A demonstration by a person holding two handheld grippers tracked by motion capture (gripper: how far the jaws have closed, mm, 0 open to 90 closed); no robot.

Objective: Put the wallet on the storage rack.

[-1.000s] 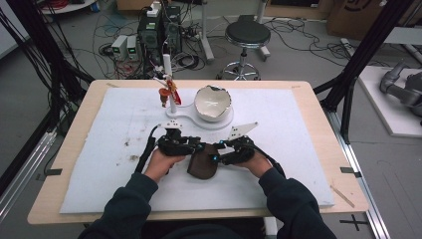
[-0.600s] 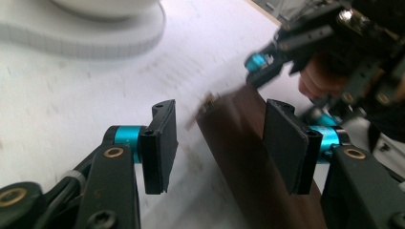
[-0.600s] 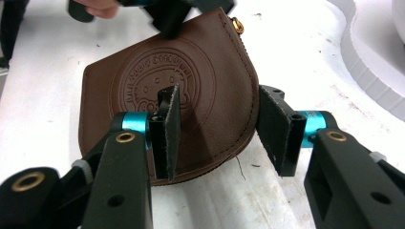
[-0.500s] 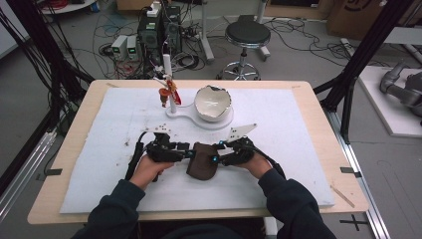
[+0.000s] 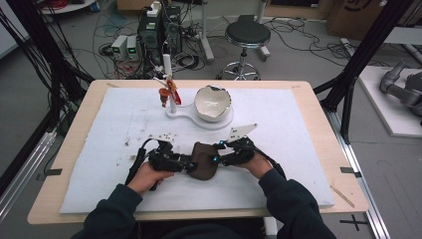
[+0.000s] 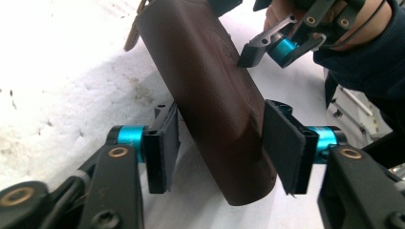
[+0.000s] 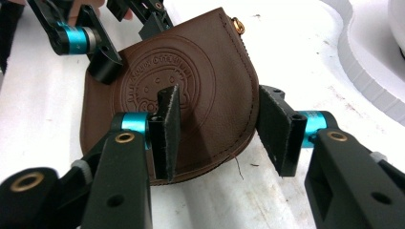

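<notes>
Fingers of the left gripper (image 6: 219,148) straddle the near end of a brown leather pouch (image 6: 210,95); they have just been closing, and in the left gripper view the right pad lies against the pouch's edge while the left pad stands just beside the other flank, with a thin gap that I cannot rule out. The right gripper (image 7: 217,131) is set at a middling width: in its own view one finger (image 7: 165,133) sits over the embossed face of the pouch (image 7: 191,81) and the other stands just off its rounded stitched edge, without any clear squeeze. A small brass ring (image 7: 237,24) shows at the pouch's far corner.

From the high view, the pouch (image 5: 204,162) lies on the white padded sheet (image 5: 298,149) between the left gripper (image 5: 188,166) and the right gripper (image 5: 219,158), near the person's edge of the wooden desk (image 5: 74,149). Farther back on the sheet stand a white bowl with a broken rim (image 5: 213,103) on a white base and a small post with red-orange bits (image 5: 168,92). Dark specks dot the sheet to the left. Behind the desk are a stool (image 5: 247,35), computer boxes (image 5: 157,32) and tangled cables on the floor.
</notes>
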